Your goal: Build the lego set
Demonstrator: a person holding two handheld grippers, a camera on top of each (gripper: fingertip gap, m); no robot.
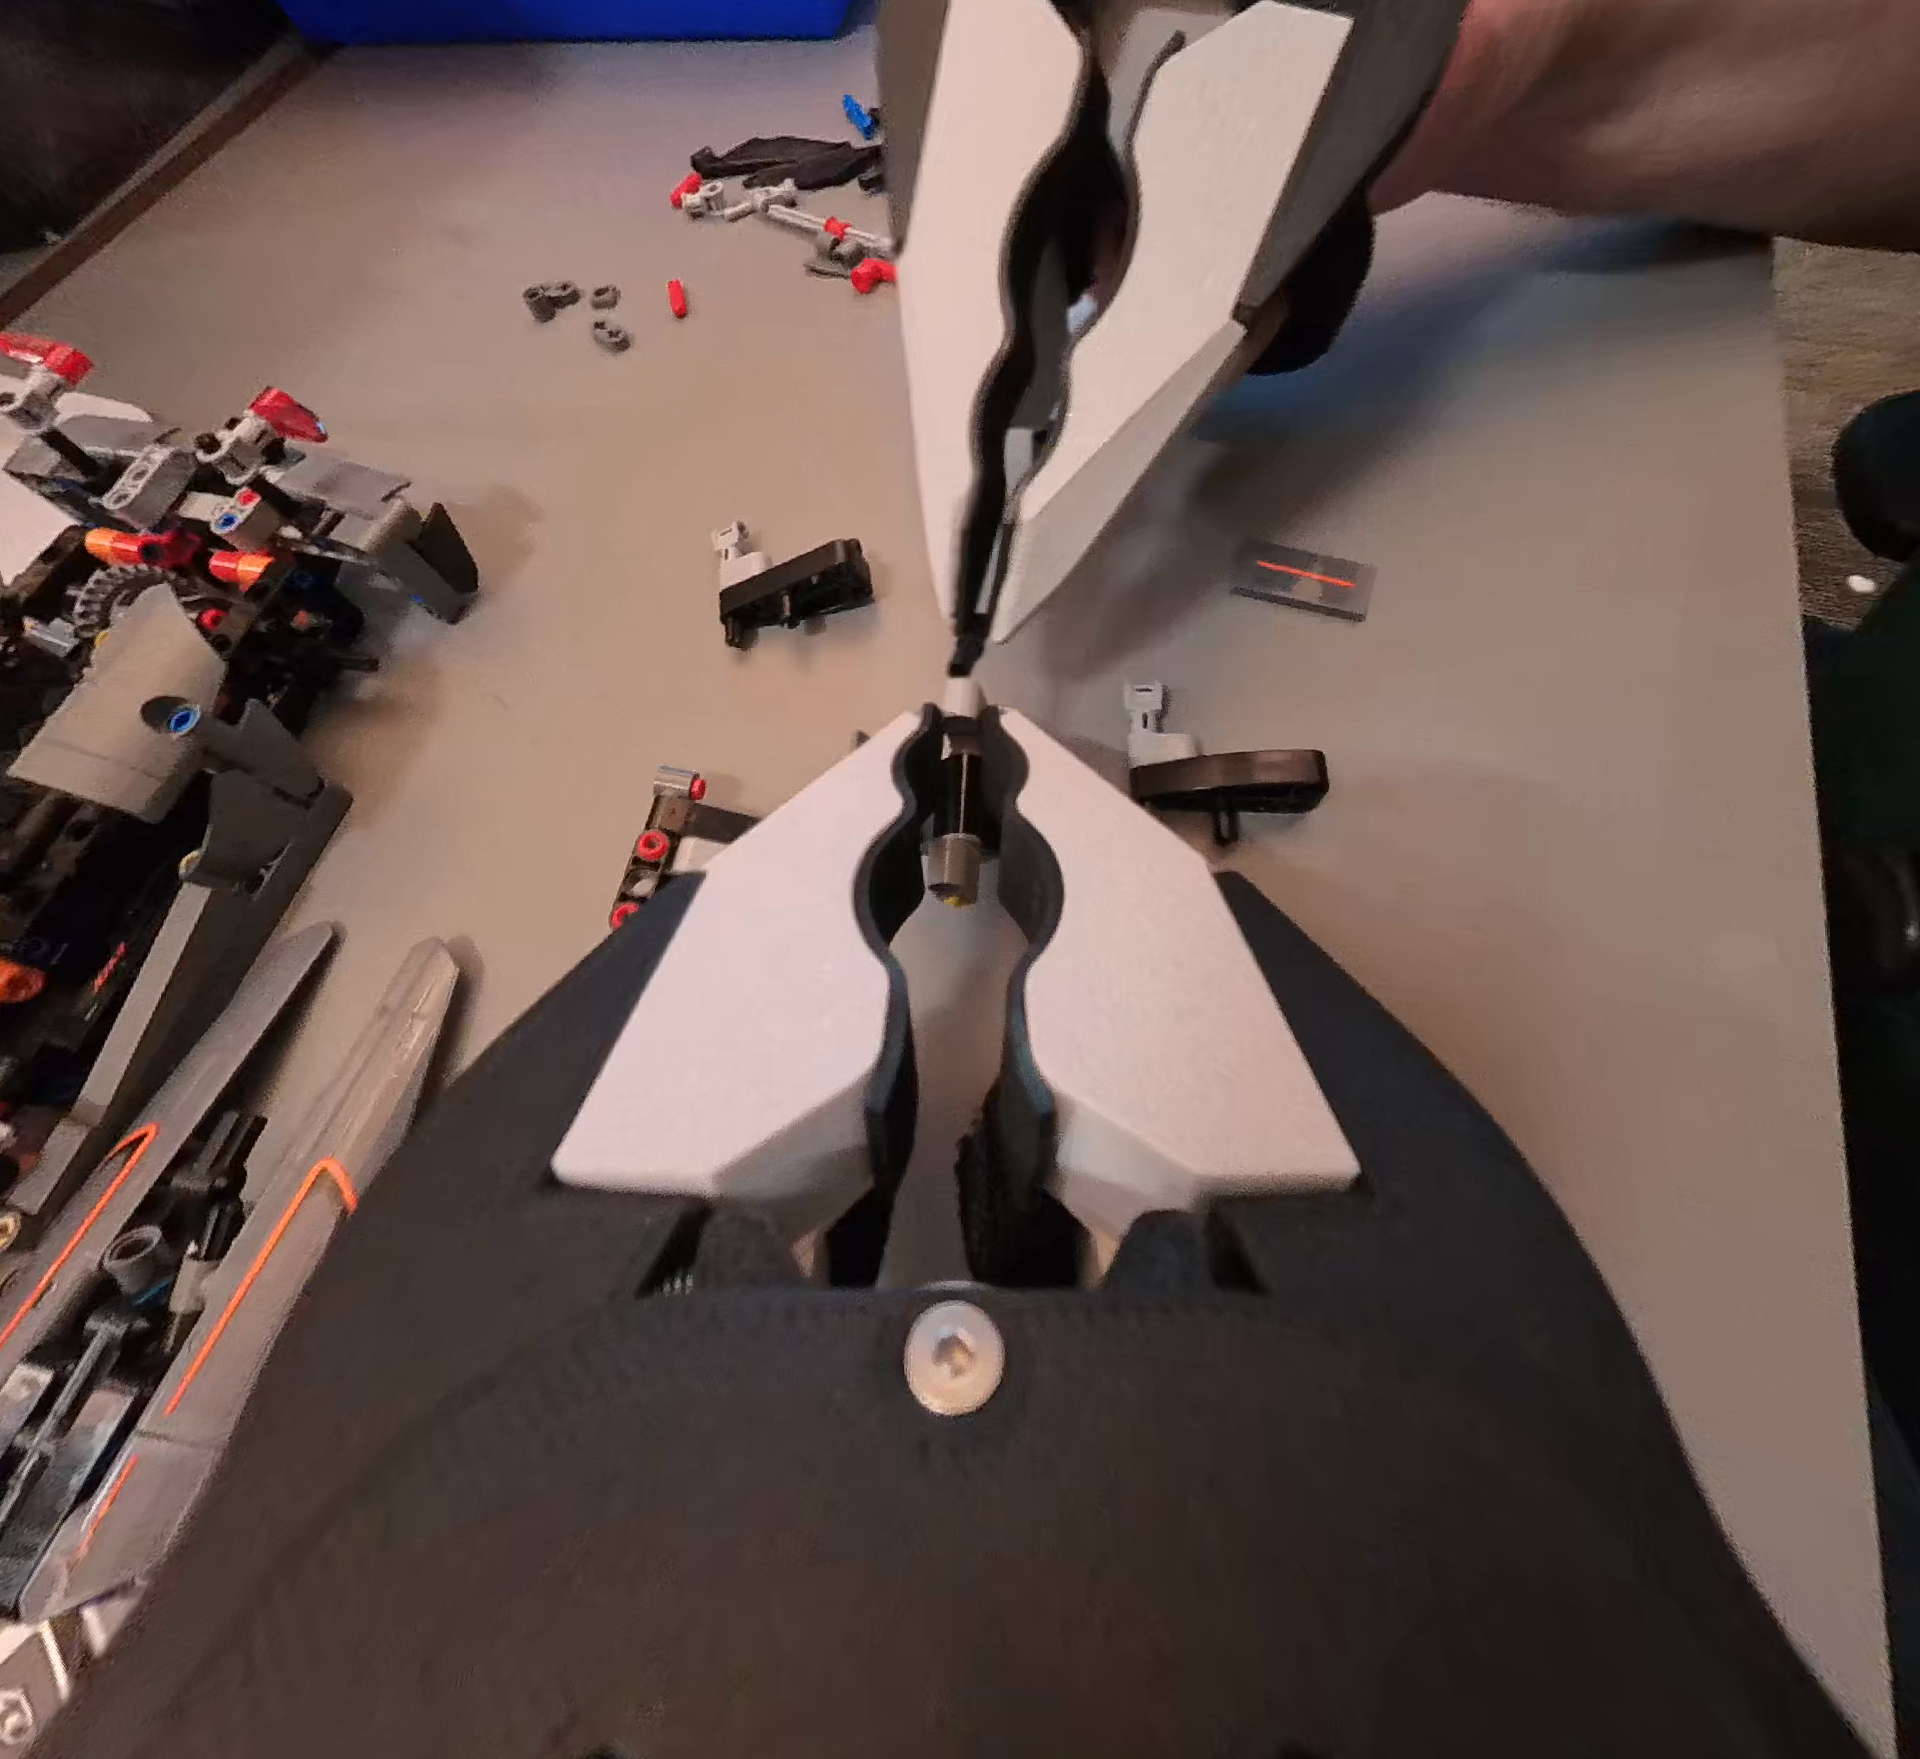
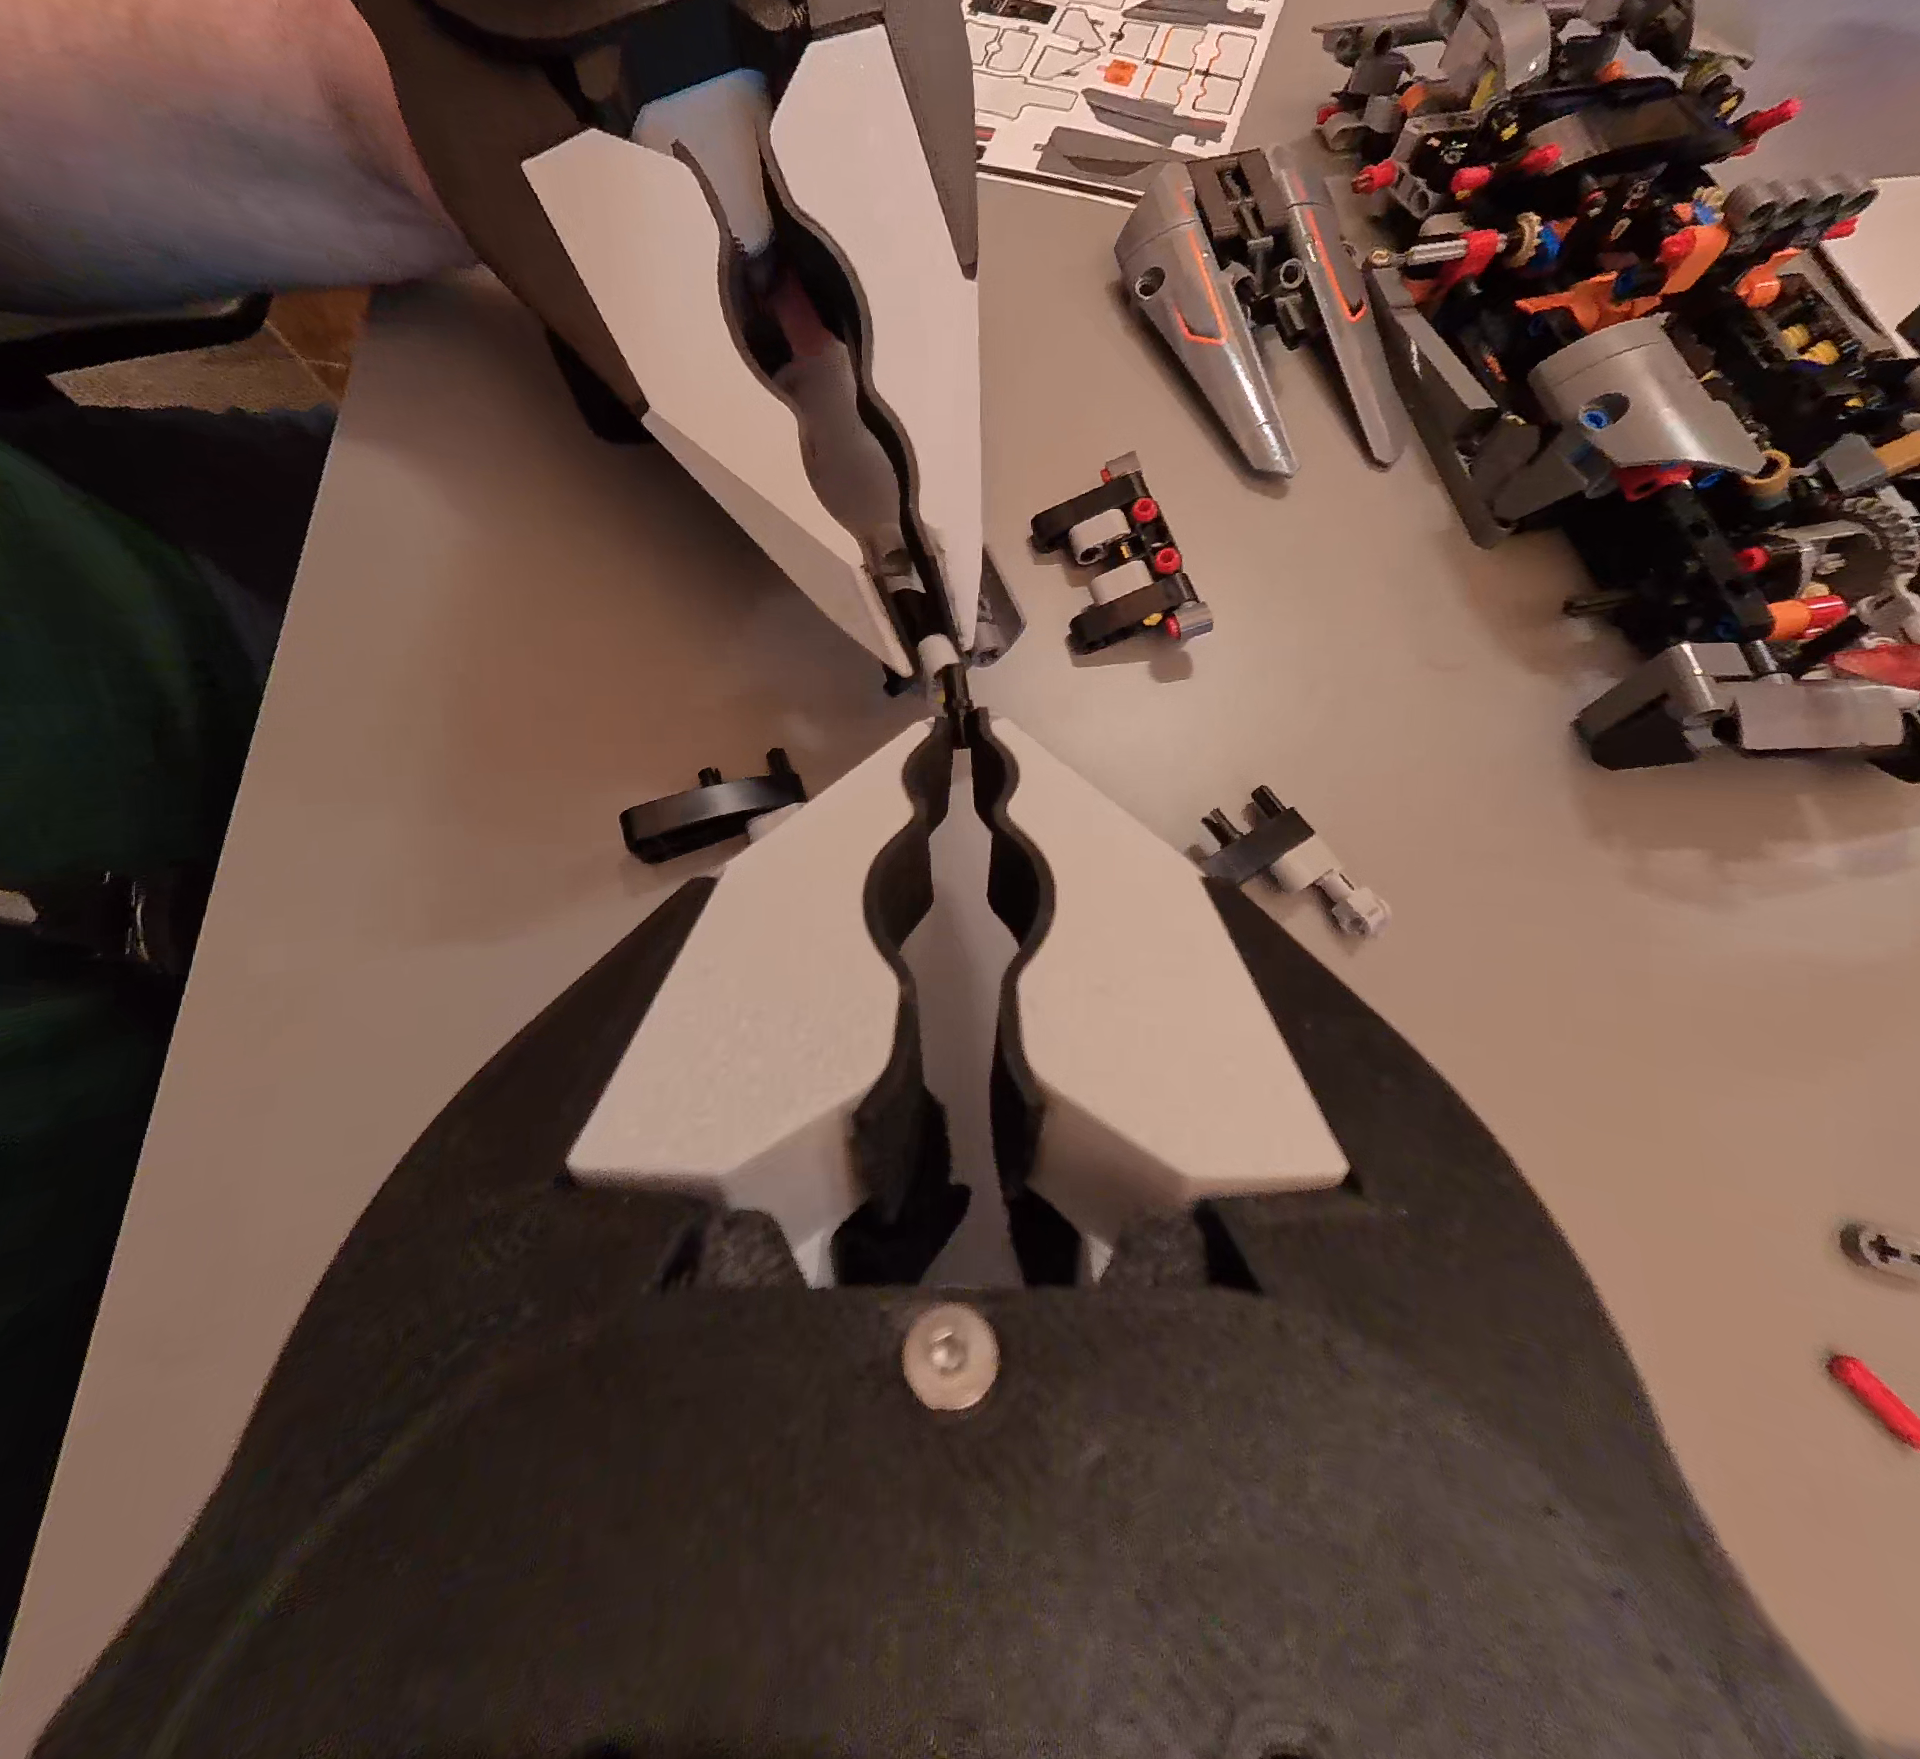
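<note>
Left gripper [image 1: 961, 717]: closed narrow on a small shaft assembly [image 1: 958, 836], its light grey tip protruding past the fingertips.
Right gripper [image 2: 958, 738]: closed narrow on a thin black pin [image 2: 956, 696].
Location: both parts meet tip to tip above the grey table [image 2: 1351, 1034]; you cannot tell whether they are seated.
Handling: judge both parts light, rigid, smooth and liable to twist out.
Grip point: hold each near its mating end; keep axes aligned.
Car model [image 2: 1621, 338]: well apart.
</note>
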